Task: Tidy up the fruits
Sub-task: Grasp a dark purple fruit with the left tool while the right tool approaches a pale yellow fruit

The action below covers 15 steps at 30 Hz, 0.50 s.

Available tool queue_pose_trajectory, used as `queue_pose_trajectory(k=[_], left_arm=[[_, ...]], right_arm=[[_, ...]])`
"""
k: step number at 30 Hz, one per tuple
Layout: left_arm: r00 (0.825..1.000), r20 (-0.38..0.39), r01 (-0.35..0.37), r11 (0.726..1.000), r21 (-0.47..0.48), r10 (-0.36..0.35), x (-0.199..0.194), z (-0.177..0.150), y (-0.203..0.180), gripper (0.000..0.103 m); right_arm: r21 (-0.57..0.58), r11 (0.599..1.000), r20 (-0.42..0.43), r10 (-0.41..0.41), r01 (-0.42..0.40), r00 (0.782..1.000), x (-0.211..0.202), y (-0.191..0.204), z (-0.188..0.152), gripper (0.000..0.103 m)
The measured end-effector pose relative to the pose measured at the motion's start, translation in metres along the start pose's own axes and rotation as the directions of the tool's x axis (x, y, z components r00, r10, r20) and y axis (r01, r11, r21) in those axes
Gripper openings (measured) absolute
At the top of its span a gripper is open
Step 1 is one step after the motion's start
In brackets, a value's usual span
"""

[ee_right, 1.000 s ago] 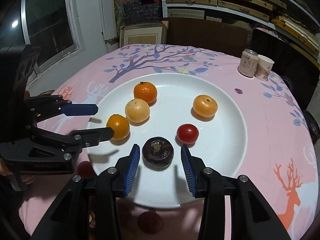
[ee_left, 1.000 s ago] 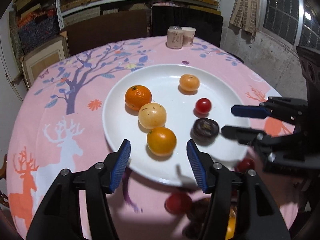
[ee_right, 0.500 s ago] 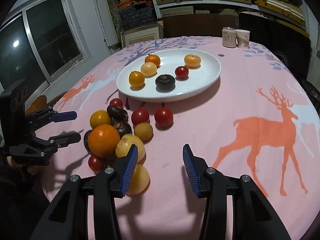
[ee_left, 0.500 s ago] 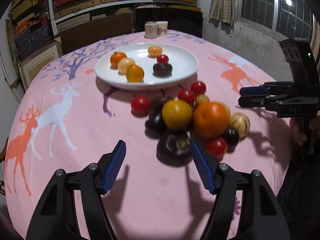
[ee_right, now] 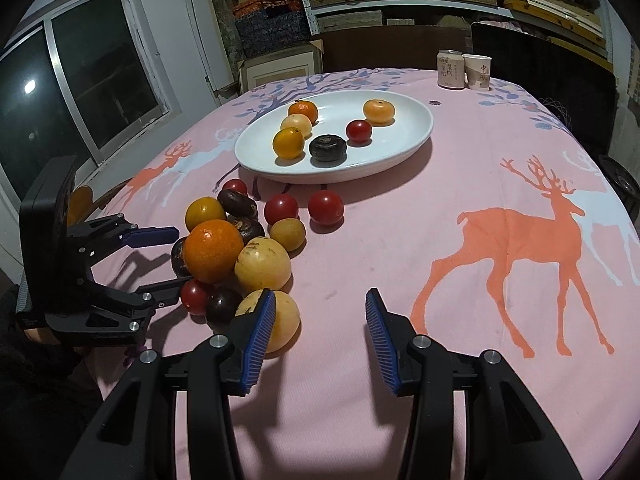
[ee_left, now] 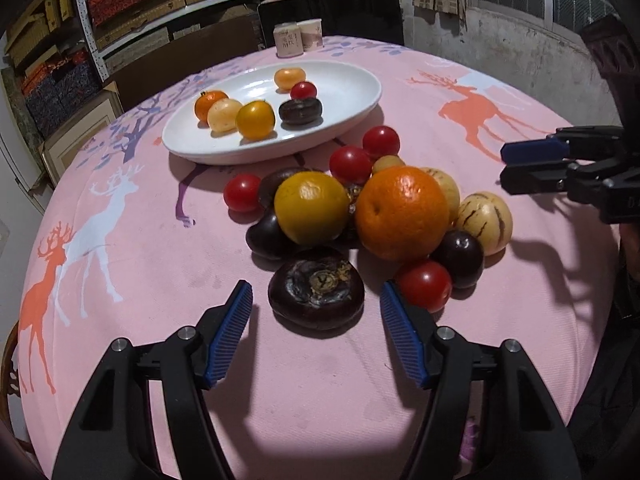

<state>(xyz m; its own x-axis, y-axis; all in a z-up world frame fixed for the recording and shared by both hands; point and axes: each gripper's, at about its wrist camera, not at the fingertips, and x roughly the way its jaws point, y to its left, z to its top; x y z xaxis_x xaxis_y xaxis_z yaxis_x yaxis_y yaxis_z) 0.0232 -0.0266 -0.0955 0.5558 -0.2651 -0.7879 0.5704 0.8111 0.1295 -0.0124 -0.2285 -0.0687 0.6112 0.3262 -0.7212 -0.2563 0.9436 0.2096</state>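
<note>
Both grippers have pulled back from over the white plate (ee_left: 352,80) to the heap of loose fruit on the near side of the table, which reads as two drop-offs done and the next pick beginning. On the plate sit six pieces: a small tangerine (ee_left: 210,105), a pale yellow fruit (ee_left: 224,115), a yellow-orange one (ee_left: 255,119), a dark flat fruit (ee_left: 300,111), a cherry tomato (ee_left: 303,90) and an orange fruit at the back (ee_left: 289,78). Closest to the left gripper (ee_left: 316,320) lies a dark purple fruit (ee_left: 316,288), calyx up, between the blue pads but touching neither; the jaws stand about half open and are closing on it. Behind it the pile holds a big orange (ee_left: 402,212), a yellow-orange fruit (ee_left: 312,208), a striped pale fruit (ee_left: 485,222), several tomatoes and more dark fruits, so most of the sorting is left, I judge. The right gripper (ee_right: 320,330) is narrowly open and empty over bare pink cloth (ee_right: 460,184), its left pad just in front of a yellow fruit (ee_right: 286,322) at the heap's edge. At the far rim stand a can (ee_right: 451,69) and a paper cup (ee_right: 477,73), both printed with Chinese characters too small to read surely.
</note>
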Motion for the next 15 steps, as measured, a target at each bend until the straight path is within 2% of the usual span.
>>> queue_pose_trajectory(k=[2,3,9,15], left_arm=[[1.000,0.006,0.008,1.000,-0.009,-0.008,0.000,0.000,0.002,0.050],[1.000,0.006,0.009,1.000,-0.015,-0.009,0.000,0.000,0.003,0.048],[0.997,0.066,0.031,0.999,-0.020,-0.030,-0.010,-0.003,0.005,0.047],[0.997,0.071,0.038,0.998,-0.043,-0.035,-0.011,-0.004,0.008,0.047]], right_arm=[[0.000,1.000,-0.002,-0.001,0.001,1.000,0.001,0.000,0.001,0.047],[-0.001,1.000,-0.002,-0.002,0.002,1.000,0.001,0.000,0.000,0.047],[-0.013,1.000,-0.011,-0.003,0.002,1.000,0.003,0.003,-0.002,0.047],[-0.033,0.999,-0.011,0.003,-0.003,1.000,-0.001,0.009,-0.005,0.047]])
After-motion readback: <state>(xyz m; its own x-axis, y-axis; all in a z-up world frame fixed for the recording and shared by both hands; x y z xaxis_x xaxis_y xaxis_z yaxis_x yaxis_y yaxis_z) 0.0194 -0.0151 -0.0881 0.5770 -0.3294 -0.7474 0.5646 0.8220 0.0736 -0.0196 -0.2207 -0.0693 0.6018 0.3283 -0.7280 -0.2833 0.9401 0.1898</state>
